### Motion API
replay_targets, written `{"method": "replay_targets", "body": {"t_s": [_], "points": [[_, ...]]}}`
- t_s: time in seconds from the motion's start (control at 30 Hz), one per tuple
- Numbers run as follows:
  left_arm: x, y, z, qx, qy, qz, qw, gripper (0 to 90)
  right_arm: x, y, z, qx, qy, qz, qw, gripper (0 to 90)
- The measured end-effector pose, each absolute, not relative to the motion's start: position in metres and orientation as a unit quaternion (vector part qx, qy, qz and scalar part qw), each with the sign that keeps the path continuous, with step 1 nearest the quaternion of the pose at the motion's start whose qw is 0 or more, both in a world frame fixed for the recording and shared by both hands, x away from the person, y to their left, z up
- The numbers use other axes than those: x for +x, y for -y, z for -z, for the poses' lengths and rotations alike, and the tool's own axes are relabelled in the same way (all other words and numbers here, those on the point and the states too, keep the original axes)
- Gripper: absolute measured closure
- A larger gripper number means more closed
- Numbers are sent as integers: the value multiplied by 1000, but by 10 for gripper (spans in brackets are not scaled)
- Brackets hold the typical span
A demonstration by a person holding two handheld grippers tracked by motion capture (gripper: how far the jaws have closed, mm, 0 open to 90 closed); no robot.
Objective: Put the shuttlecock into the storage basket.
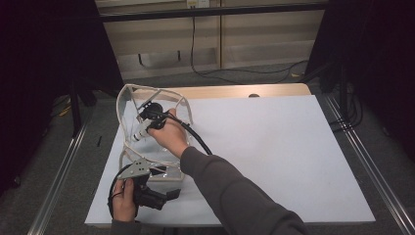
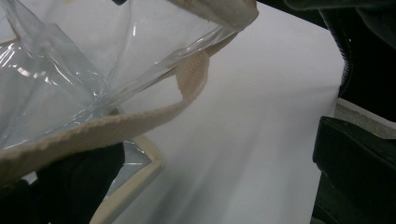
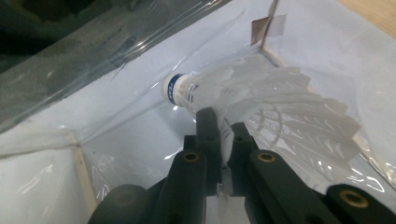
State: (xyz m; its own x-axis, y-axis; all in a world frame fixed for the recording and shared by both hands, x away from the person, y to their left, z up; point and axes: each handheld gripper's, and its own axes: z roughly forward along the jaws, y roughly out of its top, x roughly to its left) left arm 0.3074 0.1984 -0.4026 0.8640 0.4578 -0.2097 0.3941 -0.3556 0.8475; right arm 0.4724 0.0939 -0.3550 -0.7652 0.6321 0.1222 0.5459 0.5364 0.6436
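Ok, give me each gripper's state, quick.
Left gripper: cannot tell whether open or shut; bag strap lies at its jaws.
Right gripper: shut on the shuttlecock, inside the clear bag.

A white sheet (image 1: pixel 274 161) is spread over a wooden table (image 1: pixel 235 91), whose bare far edge is left exposed. Beyond the table, a black cable (image 1: pixel 230 72) is trailed across the grey floor (image 1: pixel 161 78). Dark curtains (image 1: pixel 44 58) are hung at both sides of the table.

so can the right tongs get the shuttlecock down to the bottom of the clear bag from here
Probably yes. The right tongs hold the shuttlecock inside the clear bag, whose mouth the left tongs seem to hold by the strap; nothing visible blocks the way.
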Motion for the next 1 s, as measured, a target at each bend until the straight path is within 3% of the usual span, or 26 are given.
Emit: {"method": "replay_targets", "body": {"t_s": [0.9, 1.0], "points": [[308, -198, 403, 825, -259, -32, 502, 23, 475, -100, 384, 308, -902, -299, 39, 847], [308, -198, 403, 824, -260, -31, 502, 23, 475, -100, 385, 300, -906, -295, 34, 801]]}}
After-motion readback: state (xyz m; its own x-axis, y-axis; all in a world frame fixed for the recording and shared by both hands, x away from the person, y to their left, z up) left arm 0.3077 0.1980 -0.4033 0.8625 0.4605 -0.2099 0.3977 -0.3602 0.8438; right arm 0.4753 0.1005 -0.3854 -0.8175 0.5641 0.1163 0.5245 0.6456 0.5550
